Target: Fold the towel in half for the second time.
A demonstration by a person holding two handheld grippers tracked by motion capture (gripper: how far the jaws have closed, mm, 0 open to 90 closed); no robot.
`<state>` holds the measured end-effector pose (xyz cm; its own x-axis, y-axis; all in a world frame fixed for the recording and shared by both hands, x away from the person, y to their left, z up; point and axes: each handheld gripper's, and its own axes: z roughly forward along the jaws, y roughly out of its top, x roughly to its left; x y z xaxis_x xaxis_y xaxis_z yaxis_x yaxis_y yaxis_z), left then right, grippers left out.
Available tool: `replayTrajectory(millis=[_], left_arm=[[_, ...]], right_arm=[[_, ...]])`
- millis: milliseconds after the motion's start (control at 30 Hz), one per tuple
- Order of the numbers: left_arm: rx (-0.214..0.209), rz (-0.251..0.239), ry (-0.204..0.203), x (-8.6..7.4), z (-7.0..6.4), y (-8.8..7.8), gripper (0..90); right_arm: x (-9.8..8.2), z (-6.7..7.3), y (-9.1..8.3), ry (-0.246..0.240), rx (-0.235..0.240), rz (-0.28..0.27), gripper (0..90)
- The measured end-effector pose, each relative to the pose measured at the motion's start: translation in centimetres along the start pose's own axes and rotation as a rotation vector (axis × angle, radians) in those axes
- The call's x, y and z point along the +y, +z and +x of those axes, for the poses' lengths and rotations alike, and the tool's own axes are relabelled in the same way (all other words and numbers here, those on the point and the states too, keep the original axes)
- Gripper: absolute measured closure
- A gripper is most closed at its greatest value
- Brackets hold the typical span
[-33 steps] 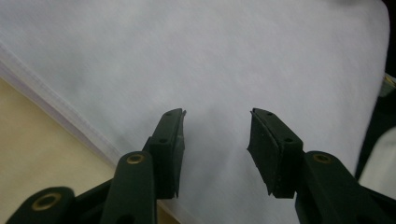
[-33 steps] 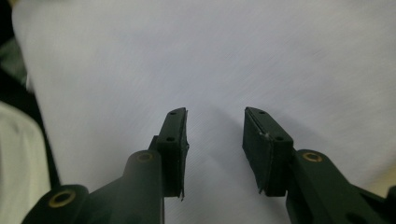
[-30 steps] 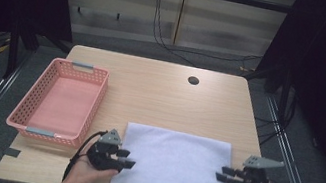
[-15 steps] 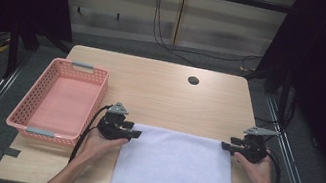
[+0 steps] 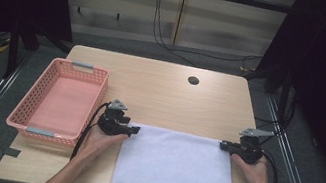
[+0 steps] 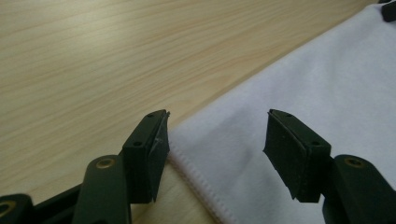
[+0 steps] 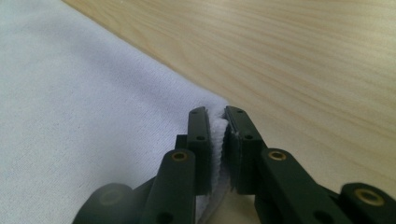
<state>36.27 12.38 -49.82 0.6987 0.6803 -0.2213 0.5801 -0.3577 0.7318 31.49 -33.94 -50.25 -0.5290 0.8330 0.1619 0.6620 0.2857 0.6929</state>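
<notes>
Two grippers met the white cloth (image 5: 176,170): the right gripper (image 7: 216,140) had its fingers just closing, pinching one corner; the left gripper (image 6: 212,154) had its fingers just opening, straddling the other unpressed. A pink basket (image 5: 24,120) sat left, clear, on the table (image 5: 161,91).

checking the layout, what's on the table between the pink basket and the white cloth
In the high view, the left gripper and the hand holding it lie between the pink basket and the white cloth.

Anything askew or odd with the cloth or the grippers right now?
One mismatch: the right gripper pinches its far corner of the white cloth, while the left gripper stands open over the other corner. The cloth lies flat and square.
</notes>
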Motion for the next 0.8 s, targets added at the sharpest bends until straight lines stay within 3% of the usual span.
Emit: replayTrajectory(millis=[33, 67, 167, 233, 300, 367, 433, 567, 667, 800], left_arm=[[0.011, -0.008, -0.004, 0.0, 0.2, 0.0, 39.5], [0.033, -0.017, -0.037, -0.1, 1.0, 0.1, 39.5], [0.018, -0.028, -0.059, -0.5, 1.8, 0.4, 39.5], [0.003, -0.032, -0.051, -0.4, 1.8, 0.5, 40.4], [-0.011, -0.019, -0.013, -0.4, 1.3, 0.7, 42.5], [-0.051, 0.004, 0.014, -0.3, 1.0, 0.7, 48.4], [-0.039, 0.032, 0.053, -0.1, 0.7, 0.7, 55.8], [-0.102, 0.048, 0.059, -0.3, 0.8, 0.7, 80.0], [-0.100, 0.040, 0.061, 0.0, 0.4, 0.5, 83.6], [-0.112, -0.018, 0.039, 0.6, 0.3, -0.4, 84.1]], right_arm=[[0.0, 0.0, 0.0, 0.009, 0.004, 0.002, 82.0], [0.0, -0.1, 0.0, 0.013, 0.006, 0.002, 82.4], [0.1, -0.1, 0.0, 0.011, 0.008, 0.005, 82.9], [0.0, -0.2, -0.1, 0.012, 0.012, 0.004, 82.9], [0.0, -0.2, -0.1, 0.013, 0.013, 0.005, 82.9], [0.0, -0.2, -0.1, 0.023, 0.017, 0.006, 82.9], [0.0, -0.2, -0.1, 0.027, 0.016, 0.007, 82.9], [-0.1, -0.4, -0.3, 0.038, 0.026, 0.009, 84.0], [-0.1, -0.6, -0.6, 0.052, 0.041, -0.010, 84.7], [0.4, -0.8, -1.7, 0.063, 0.049, -0.061, 85.0]])
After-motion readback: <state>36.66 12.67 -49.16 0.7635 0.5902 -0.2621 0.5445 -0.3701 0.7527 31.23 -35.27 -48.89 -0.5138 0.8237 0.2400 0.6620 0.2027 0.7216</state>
